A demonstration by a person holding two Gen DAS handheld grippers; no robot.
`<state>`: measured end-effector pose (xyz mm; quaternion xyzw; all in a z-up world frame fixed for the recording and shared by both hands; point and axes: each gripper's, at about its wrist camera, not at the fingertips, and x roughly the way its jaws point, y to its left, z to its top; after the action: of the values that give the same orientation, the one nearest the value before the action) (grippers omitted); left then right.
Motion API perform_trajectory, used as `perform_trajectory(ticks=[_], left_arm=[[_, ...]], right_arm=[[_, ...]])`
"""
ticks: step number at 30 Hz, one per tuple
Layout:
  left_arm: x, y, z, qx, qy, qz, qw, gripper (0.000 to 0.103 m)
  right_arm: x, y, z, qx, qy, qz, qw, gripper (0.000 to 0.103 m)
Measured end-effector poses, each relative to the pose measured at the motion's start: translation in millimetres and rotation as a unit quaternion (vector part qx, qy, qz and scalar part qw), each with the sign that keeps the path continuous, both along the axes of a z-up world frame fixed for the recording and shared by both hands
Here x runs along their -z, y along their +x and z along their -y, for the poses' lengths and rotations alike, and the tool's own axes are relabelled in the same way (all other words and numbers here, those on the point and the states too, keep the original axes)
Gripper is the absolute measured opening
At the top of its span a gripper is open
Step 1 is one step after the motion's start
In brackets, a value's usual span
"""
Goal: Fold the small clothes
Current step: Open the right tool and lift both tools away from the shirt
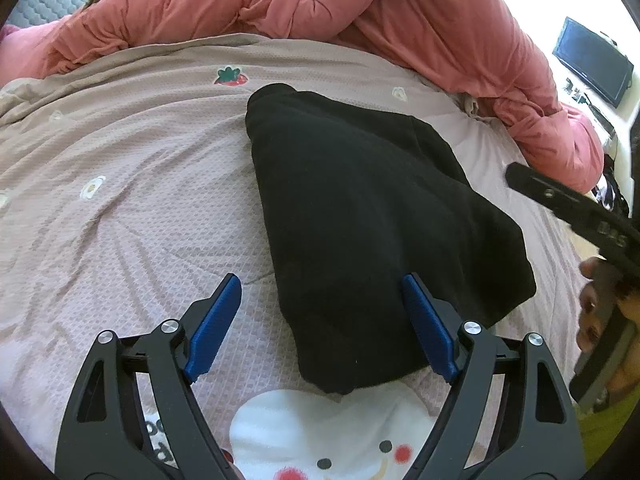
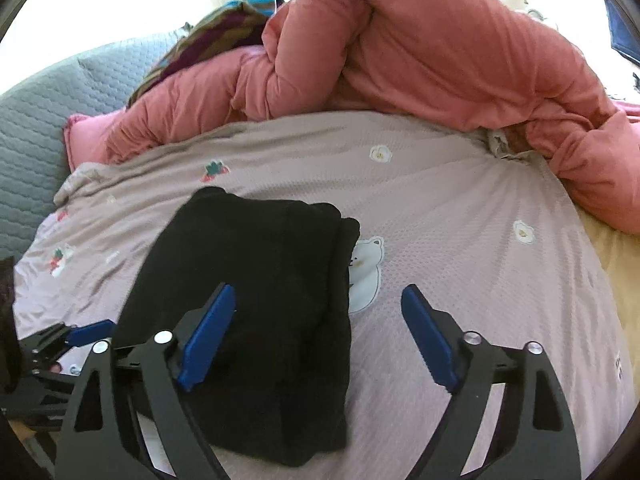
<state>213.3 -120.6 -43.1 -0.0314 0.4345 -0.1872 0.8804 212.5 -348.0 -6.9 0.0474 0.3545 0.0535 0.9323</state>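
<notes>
— So where's the black garment (image 1: 372, 216) lying?

— Flat on the mauve bedspread (image 1: 132, 208), folded into a thick, soft-looking slab with rounded corners. The spread has a waffle-like weave, printed with small strawberries, flowers and a white bear (image 2: 366, 276).

— And the left gripper (image 1: 322, 312)?

— Spread wide, nothing pinched. Its blue ribbed pads (image 1: 214, 330) stand apart — one over bare bedspread, the other over the garment's near edge.

— The right gripper (image 2: 318, 328)?

— Also gaping and empty; the left pad hangs over the black cloth, the right over the spread. Whether either touches the fabric, I cannot tell.

— Behind it all?

— A puffy salmon-pink duvet (image 2: 420, 52), bunched in fat rolls along the far side, with a grey quilted surface (image 2: 44, 112) to its left.
</notes>
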Motion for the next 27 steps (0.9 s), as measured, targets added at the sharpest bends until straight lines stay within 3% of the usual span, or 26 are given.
perform_trajectory(ticks=[6, 12, 27], left_arm=[[-7.2, -8.1, -5.4, -0.008, 0.004, 0.009, 0.9999, 0.076], [-22.5, -21.4, -11.1, -0.012, 0.005, 0.03, 0.9995, 0.094], [-55.6, -86.0, -41.6, -0.031, 0.006, 0.099, 0.9946, 0.094]], right_arm=[[-19.3, -28.2, 0.9, 0.017, 0.005, 0.036, 0.999, 0.096], [-26.5, -56.2, 6.8, 0.018, 0.02, 0.05, 0.998, 0.098], [-31.9, -126.6, -16.2, 0.01, 0.01, 0.063, 0.998, 0.098]])
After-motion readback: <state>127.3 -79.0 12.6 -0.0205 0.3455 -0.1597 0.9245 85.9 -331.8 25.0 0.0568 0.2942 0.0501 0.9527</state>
